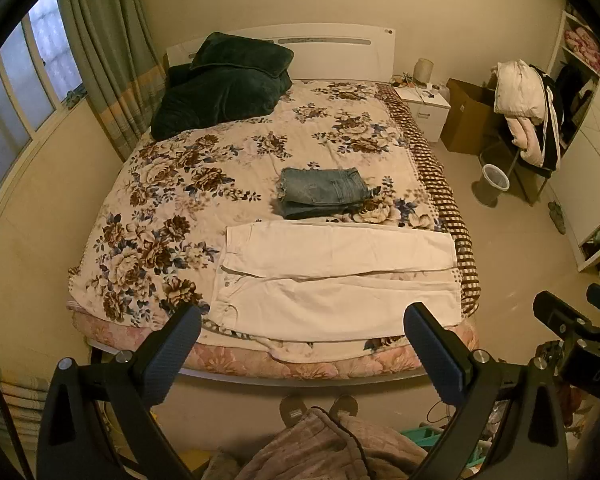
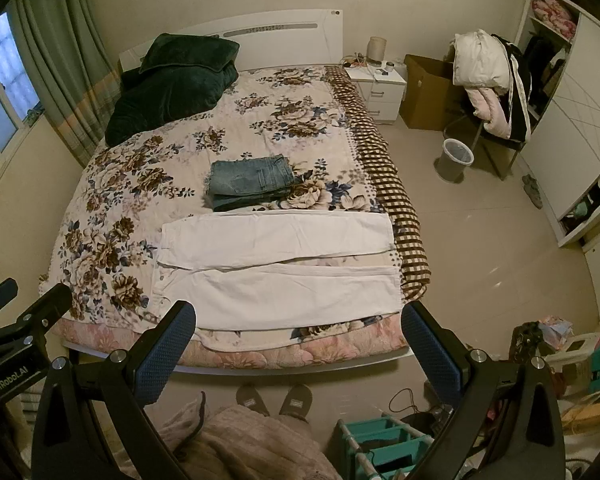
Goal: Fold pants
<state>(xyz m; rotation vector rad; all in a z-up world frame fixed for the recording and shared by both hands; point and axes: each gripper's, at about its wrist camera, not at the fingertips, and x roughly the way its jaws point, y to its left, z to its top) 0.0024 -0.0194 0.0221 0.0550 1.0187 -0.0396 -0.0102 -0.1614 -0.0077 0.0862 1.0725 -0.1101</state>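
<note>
Blue ribbed pads on black arms: left hand-held gripper [image 1: 302,344] spread wide, nothing between the pads, held in the air off the near edge of the bed [image 1: 300,376]. Right hand-held gripper [image 2: 298,342] likewise wide apart and empty, just to the right of the left one. Each shows at the side of the other's view. Writing: "GenRoboLAI" roughly, on the left unit's body in the right wrist view; "DAS" partly cut off on the right unit in the left wrist view.

Below, the person's slippers [image 2: 274,400] on the floor, a pinkish robe at the bottom edge. Teal rack [image 2: 380,444] near right, with cables and clutter.

White pants [image 1: 336,280] lie flat along the near edge of the bed, waist left, legs running right, the two legs side by side with a narrow gap. Near leg sits close to the mattress edge; the hems reach the brown checked border on the right. Folded jeans [image 1: 324,192] just beyond the pants, apart from them.

Floral cover [image 1: 180,200] open left and far of the jeans, plenty of room. Dark green blanket [image 1: 224,84] piled far left by the white headboard. Right of the bed, open floor; a bin [image 2: 456,158], cardboard box, nightstand and a chair with clothes stand far right. Curtained window left.
</note>
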